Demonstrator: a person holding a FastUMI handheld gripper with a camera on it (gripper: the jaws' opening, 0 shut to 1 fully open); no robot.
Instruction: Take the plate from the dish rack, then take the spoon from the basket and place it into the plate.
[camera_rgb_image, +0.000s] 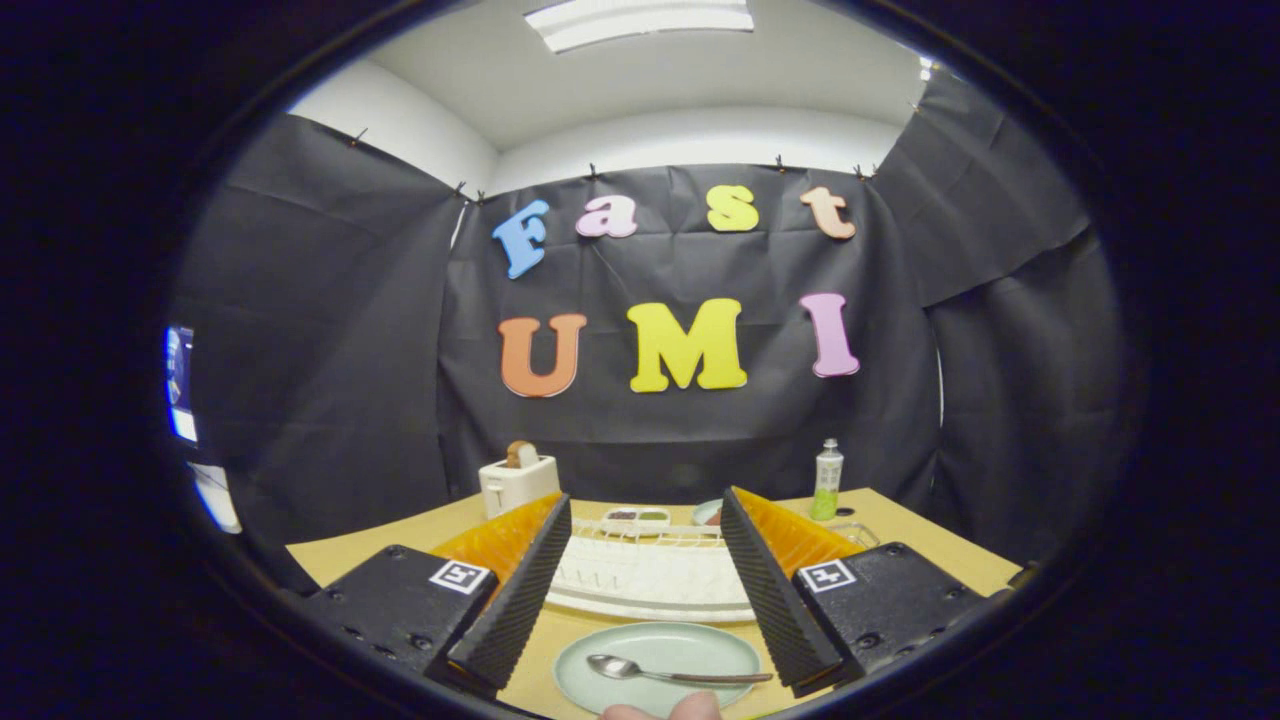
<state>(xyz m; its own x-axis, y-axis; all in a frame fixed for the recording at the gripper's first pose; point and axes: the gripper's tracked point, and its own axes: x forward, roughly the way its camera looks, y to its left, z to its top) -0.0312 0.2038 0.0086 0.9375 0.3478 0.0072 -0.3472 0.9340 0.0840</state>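
Now fingers (640, 560) wide apart, empty.

Gripper-mounted fisheye looks forward (low, close) over the table (900, 525).

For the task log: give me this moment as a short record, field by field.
gripper: open, holding nothing, above the plate
plate: flat on the table, between the fingers
spoon: lying in the plate
dish rack: just beyond the plate
toaster: far side of the table
bottle: far side of the table
task state: looks complete
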